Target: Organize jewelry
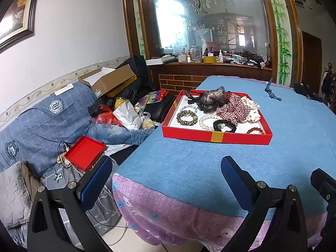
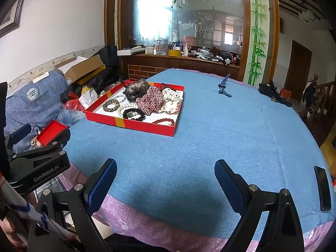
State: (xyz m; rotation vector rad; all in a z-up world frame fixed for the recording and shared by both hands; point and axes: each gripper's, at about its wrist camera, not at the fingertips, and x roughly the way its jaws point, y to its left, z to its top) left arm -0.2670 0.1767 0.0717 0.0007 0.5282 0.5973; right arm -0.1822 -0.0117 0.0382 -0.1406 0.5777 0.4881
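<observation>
A red tray (image 1: 216, 135) (image 2: 130, 124) sits on the blue table cover, holding several bead bracelets and fabric scrunchies. Among them are white pearl beads (image 1: 206, 121) (image 2: 126, 106), a black bracelet (image 1: 223, 125) (image 2: 134, 113), a red bead bracelet (image 1: 255, 130) (image 2: 163, 122), a checked scrunchie (image 1: 231, 108) (image 2: 150, 101) and a white dotted scrunchie (image 1: 251, 110) (image 2: 171, 103). My left gripper (image 1: 166, 177) hangs open at the table's near left corner, nothing between its fingers. My right gripper (image 2: 166, 179) is open over the near edge, well short of the tray. A striped blue band (image 1: 271, 92) (image 2: 223, 88) lies alone farther back.
A black phone (image 2: 322, 188) lies at the table's right edge. A dark object (image 2: 273, 95) rests at the far right. Left of the table stands a cluttered sofa with a small red lid (image 1: 85, 154) (image 2: 50, 134), bags and a cardboard box (image 1: 107, 79).
</observation>
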